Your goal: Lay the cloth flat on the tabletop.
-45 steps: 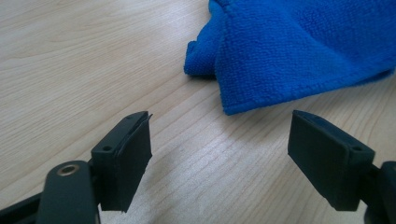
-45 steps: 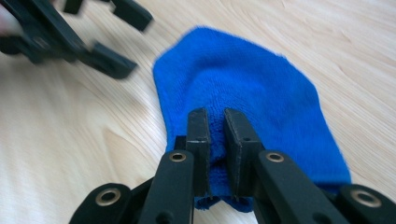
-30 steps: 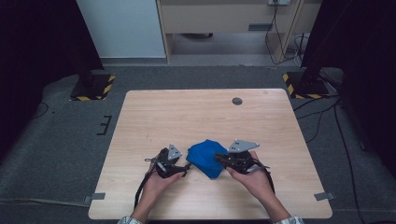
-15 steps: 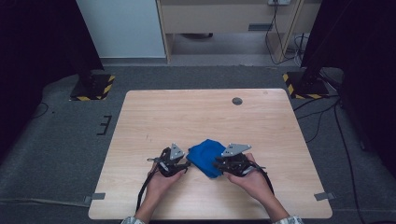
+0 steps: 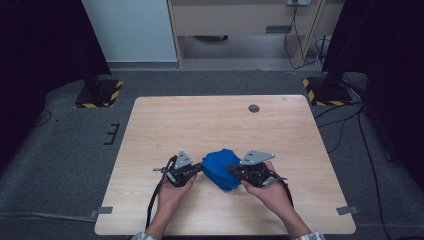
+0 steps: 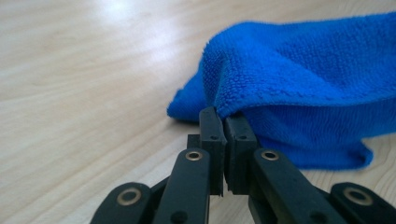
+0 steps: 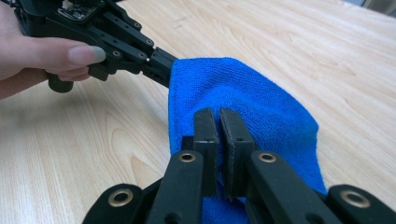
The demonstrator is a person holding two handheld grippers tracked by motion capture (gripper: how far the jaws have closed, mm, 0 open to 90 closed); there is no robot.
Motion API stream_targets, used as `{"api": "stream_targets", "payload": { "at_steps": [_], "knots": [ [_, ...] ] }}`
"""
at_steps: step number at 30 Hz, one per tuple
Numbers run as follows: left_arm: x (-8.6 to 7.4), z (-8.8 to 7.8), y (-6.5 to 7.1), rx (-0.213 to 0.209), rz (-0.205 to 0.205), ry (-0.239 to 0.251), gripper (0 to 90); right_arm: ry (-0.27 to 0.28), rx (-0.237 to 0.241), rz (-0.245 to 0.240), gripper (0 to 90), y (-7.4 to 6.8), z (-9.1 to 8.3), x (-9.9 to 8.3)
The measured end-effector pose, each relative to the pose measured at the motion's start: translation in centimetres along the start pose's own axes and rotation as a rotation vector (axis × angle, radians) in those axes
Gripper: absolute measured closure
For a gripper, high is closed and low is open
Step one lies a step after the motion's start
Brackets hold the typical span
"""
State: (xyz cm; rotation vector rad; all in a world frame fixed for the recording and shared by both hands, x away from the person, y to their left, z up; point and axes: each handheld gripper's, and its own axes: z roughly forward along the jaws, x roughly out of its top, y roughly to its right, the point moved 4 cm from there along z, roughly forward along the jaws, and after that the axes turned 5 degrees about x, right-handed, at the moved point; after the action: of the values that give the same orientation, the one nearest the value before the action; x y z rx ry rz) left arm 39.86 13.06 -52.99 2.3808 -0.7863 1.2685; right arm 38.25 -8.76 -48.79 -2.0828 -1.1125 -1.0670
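- Lying on a pale wooden table point(image 5: 210, 120), the blue cloth point(image 5: 222, 167) is bunched.
- Left gripper point(image 6: 223, 122) has just closed, clamped on its edge.
- Right gripper point(image 7: 218, 122) is clamped on the cloth too.
- Grey carpet point(image 5: 65, 150) surrounds the table.

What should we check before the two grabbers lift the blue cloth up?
1. Left gripper shut on the blue cloth, its jaws having just closed: ok.
2. Right gripper shut on the cloth: ok.
3. The two grips sit on opposite sides of the cloth: ok.
4. How much cloth is between the fingers: cannot tell.
5. Cloth spread flat: not ok, it is bunched.
6. Bare table beyond the cloth: ok.
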Motion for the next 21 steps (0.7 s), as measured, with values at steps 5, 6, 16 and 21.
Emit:
{"api": "stream_targets", "payload": {
  "at_steps": [5,6,16,21],
  "knots": [
    [0.6,-0.8,-0.4,0.019,-0.014,0.044,86.8,0.021,-0.005,0.017,87.0,0.4,-0.3,0.2],
    [0.6,-0.8,-0.4,0.019,-0.014,0.044,86.7,0.025,0.000,0.020,87.3,0.4,-0.4,0.2],
    [-0.1,0.0,-0.3,0.038,-0.005,0.005,81.2,0.087,-0.015,0.045,87.8,1.3,-1.1,0.9],
    [-0.3,0.4,0.3,0.043,0.005,-0.007,71.9,0.098,-0.022,0.038,87.8,1.7,-0.6,1.9]
  ]
}}
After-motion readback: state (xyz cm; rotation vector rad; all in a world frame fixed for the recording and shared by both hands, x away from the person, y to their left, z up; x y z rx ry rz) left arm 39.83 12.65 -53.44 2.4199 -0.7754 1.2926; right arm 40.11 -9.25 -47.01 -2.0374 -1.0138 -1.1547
